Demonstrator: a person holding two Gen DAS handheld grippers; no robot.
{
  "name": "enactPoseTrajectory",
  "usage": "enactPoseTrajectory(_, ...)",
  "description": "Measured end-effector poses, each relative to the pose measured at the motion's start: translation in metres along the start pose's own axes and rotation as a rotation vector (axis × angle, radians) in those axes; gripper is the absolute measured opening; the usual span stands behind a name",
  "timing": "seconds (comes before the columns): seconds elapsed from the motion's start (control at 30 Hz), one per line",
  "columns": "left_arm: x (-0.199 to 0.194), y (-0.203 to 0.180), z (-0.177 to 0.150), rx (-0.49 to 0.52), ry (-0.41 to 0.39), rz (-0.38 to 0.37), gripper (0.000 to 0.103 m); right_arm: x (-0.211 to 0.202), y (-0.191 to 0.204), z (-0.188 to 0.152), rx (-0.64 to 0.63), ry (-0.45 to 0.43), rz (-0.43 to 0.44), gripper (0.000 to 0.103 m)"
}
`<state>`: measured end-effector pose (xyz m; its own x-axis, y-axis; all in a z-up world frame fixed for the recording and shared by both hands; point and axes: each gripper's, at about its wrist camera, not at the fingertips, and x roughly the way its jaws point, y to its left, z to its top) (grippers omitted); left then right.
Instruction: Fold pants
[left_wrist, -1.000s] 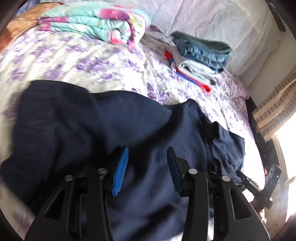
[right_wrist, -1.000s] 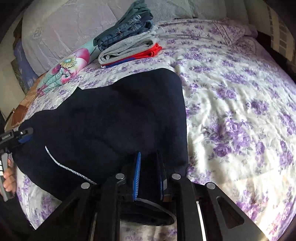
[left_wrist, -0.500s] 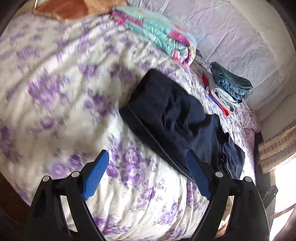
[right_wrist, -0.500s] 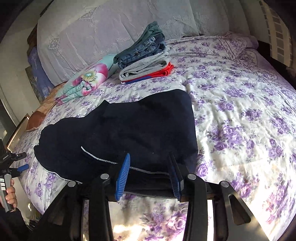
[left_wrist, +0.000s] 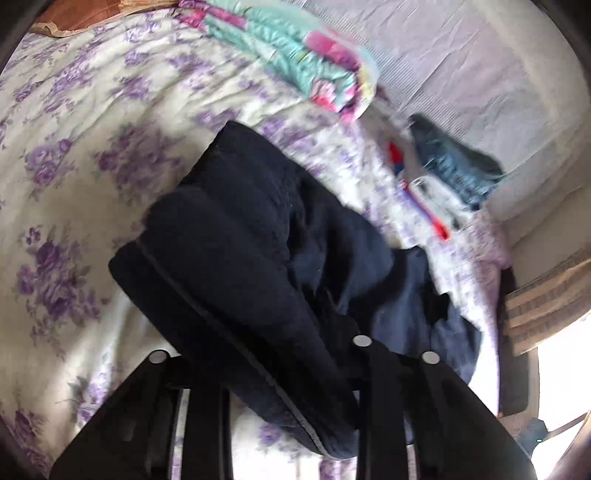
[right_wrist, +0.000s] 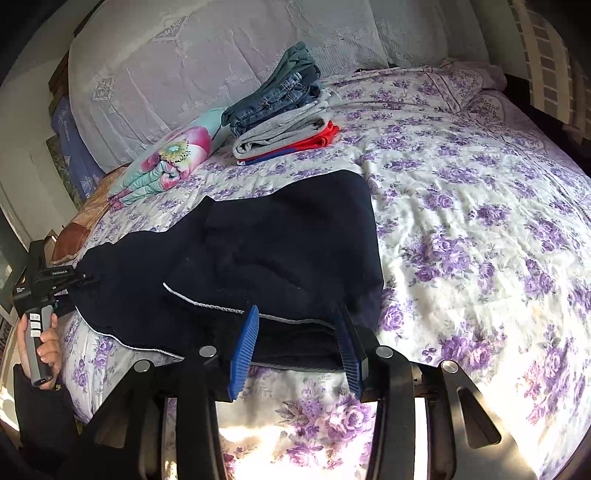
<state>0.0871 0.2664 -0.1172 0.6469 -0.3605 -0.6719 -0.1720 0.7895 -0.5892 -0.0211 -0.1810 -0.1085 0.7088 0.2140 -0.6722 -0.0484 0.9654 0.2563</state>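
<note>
Dark navy pants (right_wrist: 280, 251) lie partly folded on the bed, with a thin white stripe along one edge. In the left wrist view the pants (left_wrist: 266, 266) drape over my left gripper (left_wrist: 273, 373) and hide its fingertips, so I cannot see how its jaws stand. My right gripper (right_wrist: 295, 343) is open, its blue pads (right_wrist: 243, 343) on either side of the near edge of the pants, not pinching it. The left gripper also shows in the right wrist view (right_wrist: 48, 284), held in a hand at the far end of the pants.
A stack of folded clothes (right_wrist: 284, 118), jeans on top, lies by the pillows. A folded floral blanket (right_wrist: 170, 162) lies to its left. The floral bedspread (right_wrist: 480, 229) stretches to the right. The bed's near edge is just under my right gripper.
My right gripper has opened and let go of the pants edge, then drawn back. My left gripper swung off the pants to the bed's edge, and now the pants cover its fingers.
</note>
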Motion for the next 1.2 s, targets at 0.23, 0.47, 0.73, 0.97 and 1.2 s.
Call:
enactPoseTrajectory(0.23,0.002,0.001,-0.006,0.078,-0.032,0.02,0.021,0.029,0.035,0.032,-0.073,0.142,0.157,0.044)
enactPoseTrajectory(0.47,0.008,0.021,-0.009,0.053,-0.019,-0.041,0.021,0.113,0.119,0.087,-0.193,0.388,0.313,0.044)
enactPoseTrajectory(0.73,0.013,0.029,-0.009,0.024,0.002,-0.101,0.022,0.197,0.154,0.084,-0.204,0.491,0.264,0.022)
enactPoseTrajectory(0.97,0.012,0.029,-0.01,0.028,-0.002,-0.097,0.022,0.102,0.124,0.098,-0.156,0.302,0.386,0.023)
enactPoseTrajectory(1.2,-0.003,-0.008,-0.011,0.159,-0.065,0.045,0.02,-0.002,0.008,0.064,-0.016,0.09,0.2,0.023)
